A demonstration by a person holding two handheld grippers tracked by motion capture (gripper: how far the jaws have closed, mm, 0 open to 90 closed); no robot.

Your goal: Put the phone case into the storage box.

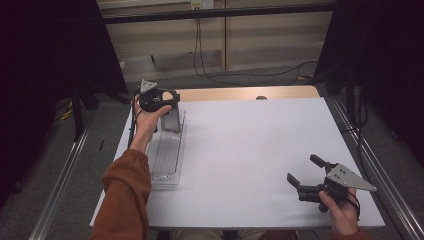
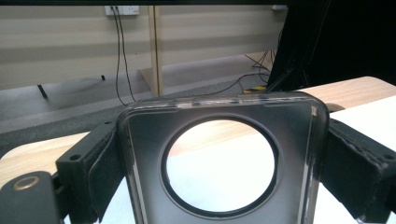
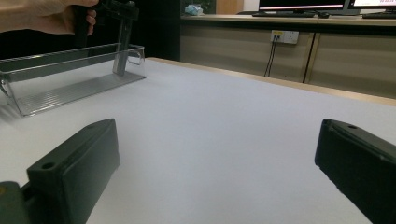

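My left gripper (image 1: 161, 100) (image 2: 222, 154) is shut on a smoky clear plate with a round hole (image 2: 144, 154), holding it by its two side edges. The plate (image 1: 171, 120) (image 3: 122, 53) stands upright at the far end of a long clear tray (image 1: 167, 170) (image 3: 70, 91) on the table's left side. Whether the plate's foot touches the tray floor I cannot tell. My right gripper (image 1: 302, 168) (image 3: 215, 158) is open near the front right corner, low over the white table top (image 1: 250, 145), with nothing between its jaws.
A strip of bare wood (image 1: 240, 93) runs along the table's far edge. Cables (image 1: 200, 55) hang down the wall behind it. Dark curtains and metal floor rails (image 1: 65, 185) flank the table on both sides.
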